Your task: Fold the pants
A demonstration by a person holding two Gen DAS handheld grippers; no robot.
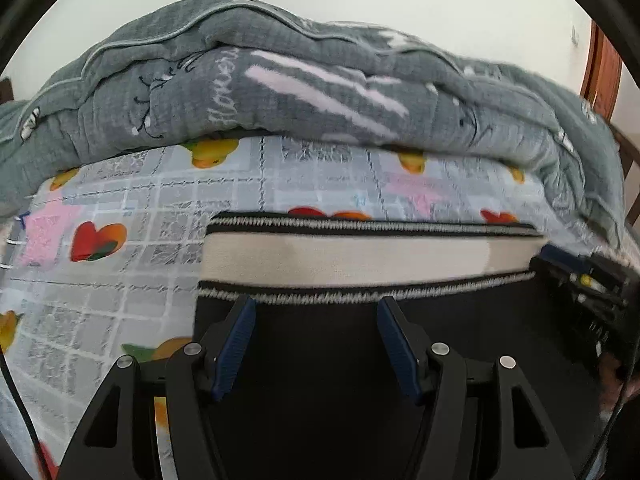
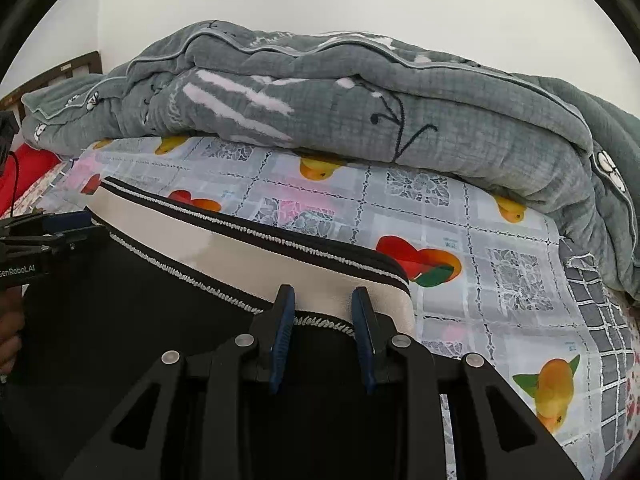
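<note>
Left gripper (image 1: 316, 304) hovering at pants (image 1: 320, 340) waistband (image 1: 344, 254), jaws apart | right gripper (image 2: 324, 300) jaws gaping narrowly at waistband corner, nothing pinched | pants lying on fruit-print sheet (image 2: 480, 240), below grey quilt (image 2: 400, 92)

Two black handheld grippers with blue finger pads

The left gripper (image 1: 316, 304) and right gripper (image 2: 324, 294) share angular black linkage arms with triangular cut-outs, round silver pivot screws (image 2: 171, 357) and ribbed dark-blue pads (image 1: 236, 344); white "GenRobot.AI" lettering (image 2: 18, 271) marks the left one's side.
</note>
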